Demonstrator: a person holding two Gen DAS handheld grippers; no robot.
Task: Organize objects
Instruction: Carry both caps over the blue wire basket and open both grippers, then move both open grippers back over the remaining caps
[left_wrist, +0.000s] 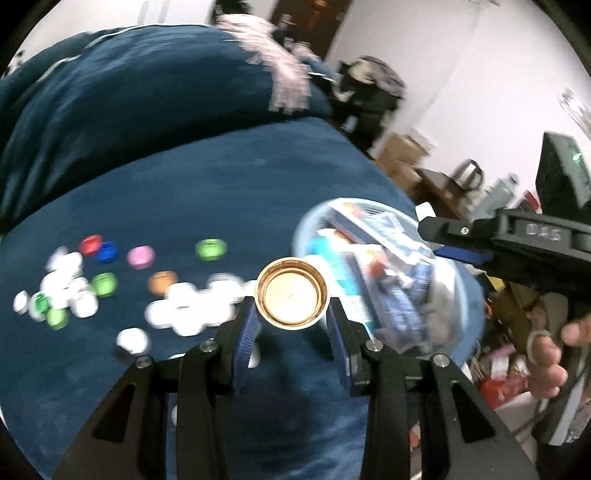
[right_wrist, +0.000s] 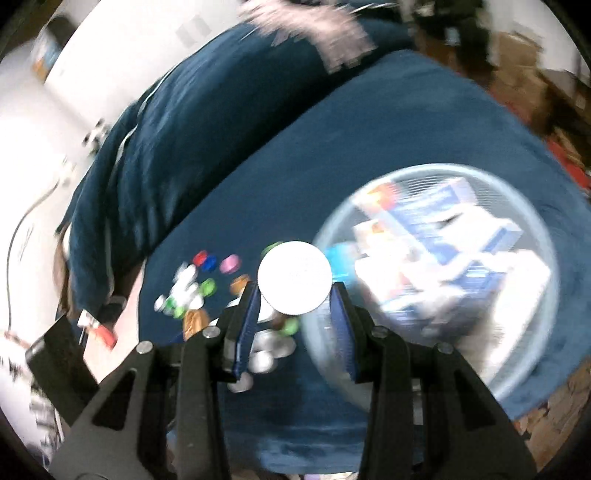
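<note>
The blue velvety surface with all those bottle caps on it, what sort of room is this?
Probably a lived-in home room: the caps lie on a blue sofa, with cardboard boxes and an electric kettle against the white wall.

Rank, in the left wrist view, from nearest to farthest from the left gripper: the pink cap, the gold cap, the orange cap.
1. gold cap, held in the left gripper
2. orange cap, to its left
3. pink cap, farther left

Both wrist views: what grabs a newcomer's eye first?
The gold cap, open side to the camera, pinched in the left gripper, and the white cap in the right gripper. Behind them, loose coloured caps scattered on the blue blanket, beside a round basket of boxes.
</note>
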